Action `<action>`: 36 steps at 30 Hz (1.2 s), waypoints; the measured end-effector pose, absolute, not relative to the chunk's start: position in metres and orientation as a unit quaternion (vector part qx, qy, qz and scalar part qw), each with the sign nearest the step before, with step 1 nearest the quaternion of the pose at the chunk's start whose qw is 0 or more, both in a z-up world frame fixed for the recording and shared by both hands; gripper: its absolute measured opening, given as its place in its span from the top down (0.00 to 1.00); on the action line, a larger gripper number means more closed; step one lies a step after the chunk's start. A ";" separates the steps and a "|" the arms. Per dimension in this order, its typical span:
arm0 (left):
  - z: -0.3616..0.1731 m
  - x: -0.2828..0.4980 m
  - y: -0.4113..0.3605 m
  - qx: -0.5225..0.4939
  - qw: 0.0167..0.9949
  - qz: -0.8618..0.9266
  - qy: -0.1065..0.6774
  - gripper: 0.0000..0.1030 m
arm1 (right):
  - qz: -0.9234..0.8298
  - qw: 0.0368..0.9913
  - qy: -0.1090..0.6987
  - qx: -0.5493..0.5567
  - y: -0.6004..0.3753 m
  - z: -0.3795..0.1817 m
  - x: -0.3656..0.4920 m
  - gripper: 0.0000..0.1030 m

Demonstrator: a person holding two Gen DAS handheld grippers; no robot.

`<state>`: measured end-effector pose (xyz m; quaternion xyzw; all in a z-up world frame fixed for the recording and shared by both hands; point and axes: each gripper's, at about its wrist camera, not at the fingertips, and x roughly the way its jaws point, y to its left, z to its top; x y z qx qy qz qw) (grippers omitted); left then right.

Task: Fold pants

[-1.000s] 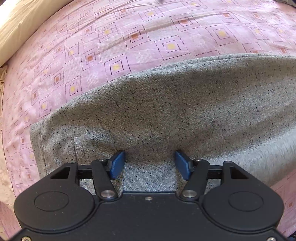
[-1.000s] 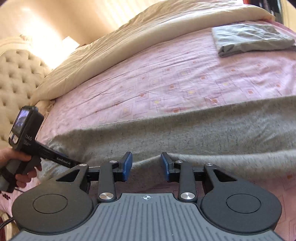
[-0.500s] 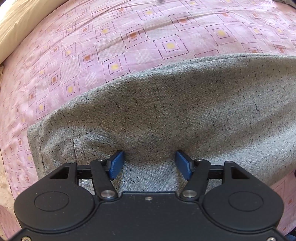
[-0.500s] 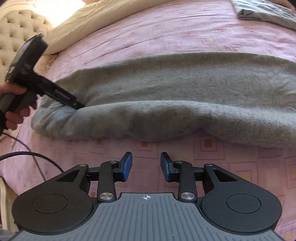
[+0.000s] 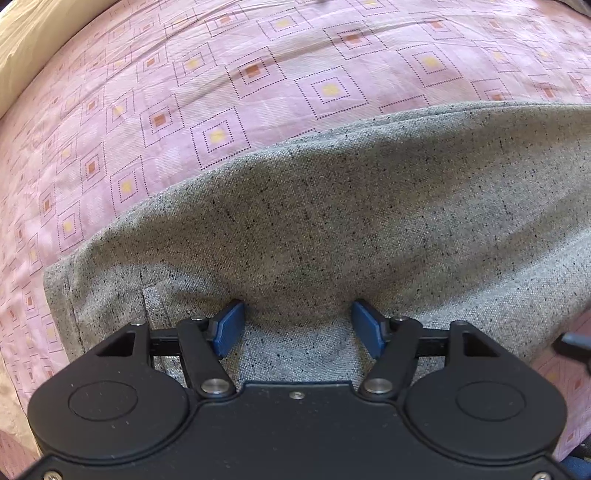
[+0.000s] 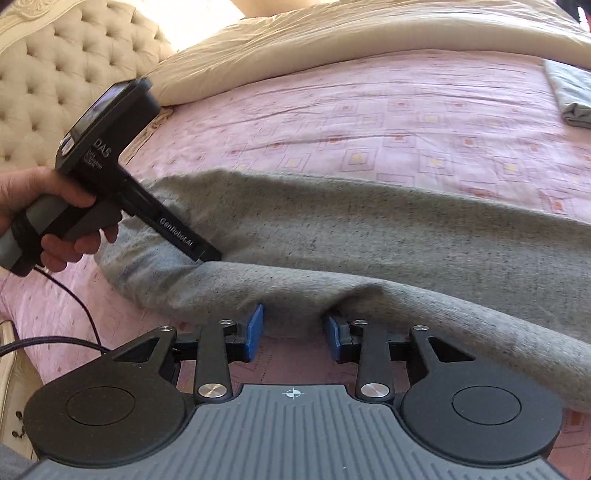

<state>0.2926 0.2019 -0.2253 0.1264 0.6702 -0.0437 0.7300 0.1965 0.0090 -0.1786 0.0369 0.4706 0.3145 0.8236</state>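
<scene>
Left tool [image 5: 297,325] points straight down, blue pads [image 5: 229,326] apart; right tool [image 6: 293,334] angled downward, likewise spread.

The speckled grey woven pants [image 5: 351,221] run off the right edge in both wrist views, so their far end is unseen. The black handheld left gripper [image 6: 207,254] buries its fingertips in the cloth in the right wrist view. A folded grey garment [image 6: 569,92] is cut by the right edge. The person's hand [image 6: 44,218] is cropped at the left edge.

Pink bedsheet [image 6: 388,110] with square pattern ahead of the tool. Cream tufted headboard [image 6: 55,85] at far left, beige blanket [image 6: 332,33] behind, in sunlight.
</scene>
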 end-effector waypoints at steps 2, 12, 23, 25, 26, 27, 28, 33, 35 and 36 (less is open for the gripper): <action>-0.225 0.293 0.202 0.127 0.729 -0.049 0.670 0.33 | 0.322 0.820 0.472 0.030 0.019 -0.180 0.193 0.66; -0.225 0.297 0.199 0.135 0.722 -0.063 0.676 0.32 | 0.324 0.794 0.499 0.127 0.013 -0.144 0.186 0.96; -0.212 0.287 0.187 0.162 0.730 -0.061 0.661 0.33 | 0.285 0.777 0.555 0.081 0.014 -0.167 0.144 0.88; -0.205 0.278 0.182 0.166 0.739 -0.065 0.650 0.33 | 0.263 0.781 0.559 0.088 0.010 -0.174 0.143 0.76; -0.201 0.273 0.180 0.164 0.743 -0.070 0.645 0.33 | 0.264 0.782 0.557 0.086 0.009 -0.177 0.142 0.73; -0.200 0.269 0.179 0.164 0.747 -0.076 0.639 0.33 | 0.267 0.781 0.558 0.085 0.009 -0.180 0.142 0.72; -0.201 0.264 0.177 0.173 0.750 -0.078 0.634 0.33 | 0.271 0.779 0.559 0.087 0.010 -0.182 0.143 0.69; -0.217 0.269 0.184 0.173 0.741 -0.065 0.645 0.26 | 0.292 0.774 0.550 0.115 0.021 -0.183 0.150 0.68; -0.217 0.281 0.196 0.138 0.732 -0.064 0.664 0.26 | 0.295 0.784 0.533 0.116 0.027 -0.179 0.152 0.68; -0.218 0.284 0.199 0.129 0.728 -0.065 0.670 0.26 | 0.296 0.796 0.516 0.116 0.031 -0.173 0.151 0.68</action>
